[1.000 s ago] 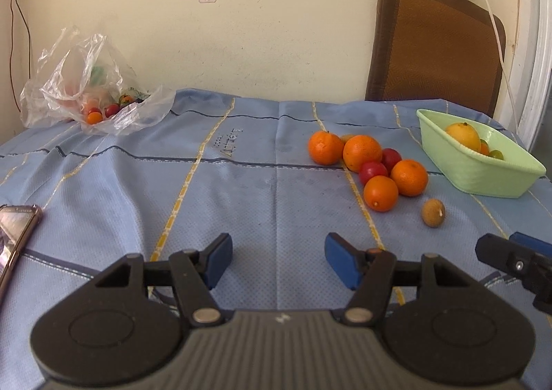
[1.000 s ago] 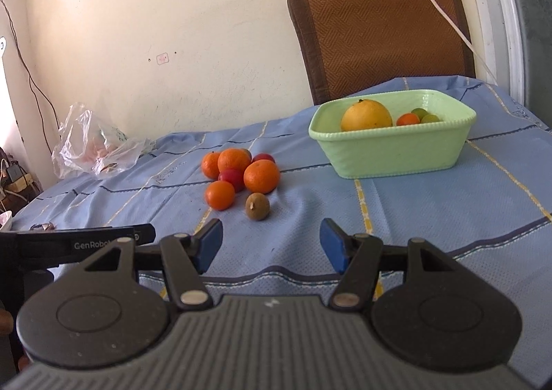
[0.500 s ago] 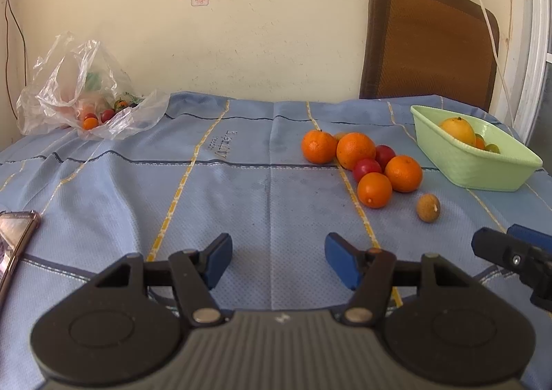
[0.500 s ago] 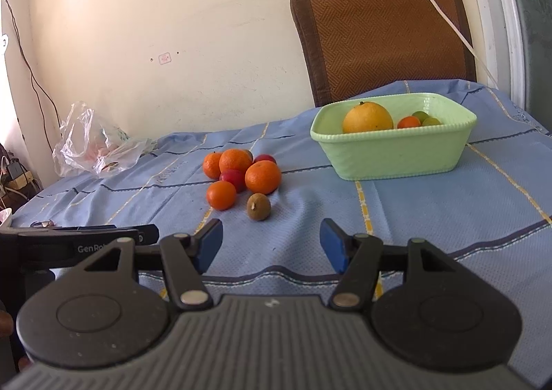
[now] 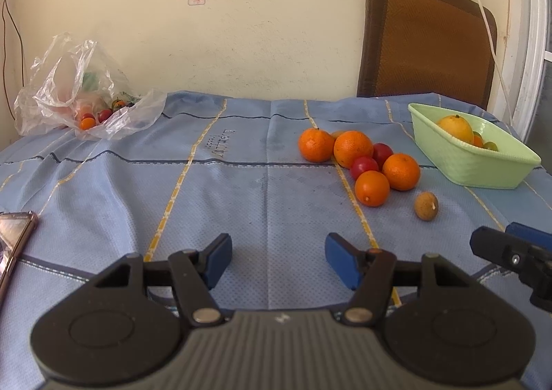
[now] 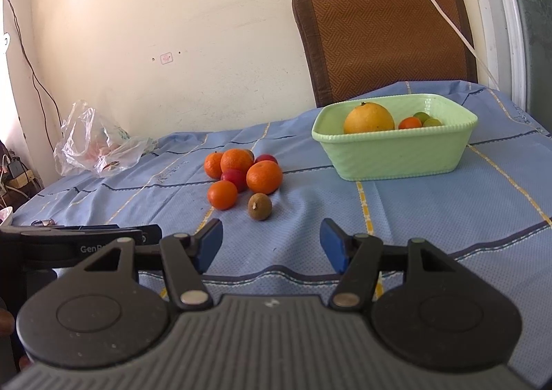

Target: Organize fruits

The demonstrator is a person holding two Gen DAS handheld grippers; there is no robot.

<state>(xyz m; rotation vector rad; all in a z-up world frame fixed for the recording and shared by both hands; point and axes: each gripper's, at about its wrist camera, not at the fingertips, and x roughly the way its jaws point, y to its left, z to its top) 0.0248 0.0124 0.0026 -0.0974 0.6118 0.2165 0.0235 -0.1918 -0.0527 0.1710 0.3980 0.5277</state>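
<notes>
Left wrist view: the left tongs point(image 5: 277, 257) stand apart with nothing between them, above the blue-clothed worktop point(image 5: 138, 183). The loose oranges point(image 5: 372, 188) and red fruits lie ahead, beside the green basket point(image 5: 476, 169).

Right wrist view: the right tongs point(image 6: 269, 245) are likewise apart and empty; a brown fruit point(image 6: 259, 206) lies just ahead.

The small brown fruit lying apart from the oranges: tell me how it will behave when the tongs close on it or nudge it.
The brown fruit looks rounded, so a nudge would probably roll it across the blue cloth. It is small, so likely light. Its matt skin should grip reasonably; nothing touches it, so lifting should not disturb the oranges.
</notes>
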